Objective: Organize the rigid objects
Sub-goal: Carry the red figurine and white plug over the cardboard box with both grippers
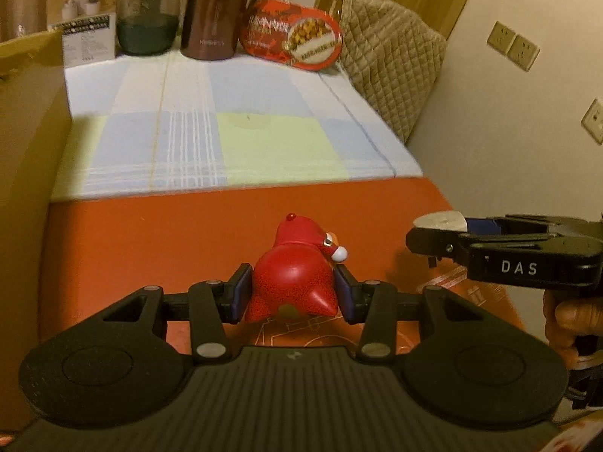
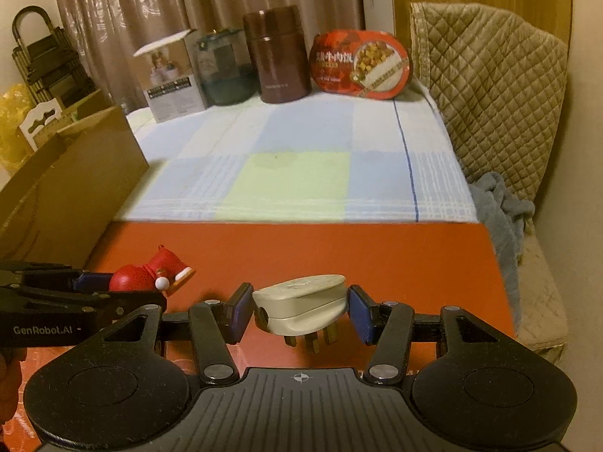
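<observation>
My left gripper (image 1: 293,293) is shut on a red toy figure (image 1: 294,282) with a red hat and white pompom, held over the orange surface (image 1: 150,233). The figure also shows in the right wrist view (image 2: 150,273), at the left between the left gripper's fingers. My right gripper (image 2: 300,310) is shut on a white plug adapter (image 2: 301,305) whose brass prongs point down. In the left wrist view the right gripper (image 1: 437,235) comes in from the right with the adapter (image 1: 441,221) showing at its tip.
A checked cloth (image 2: 294,165) covers the far table. At its back stand a white box (image 2: 169,79), a dark glass jar (image 2: 224,71), a brown flask (image 2: 279,56) and a red food tub (image 2: 361,64). A cardboard box (image 2: 71,173) is left; a quilted cover (image 2: 490,94) is right.
</observation>
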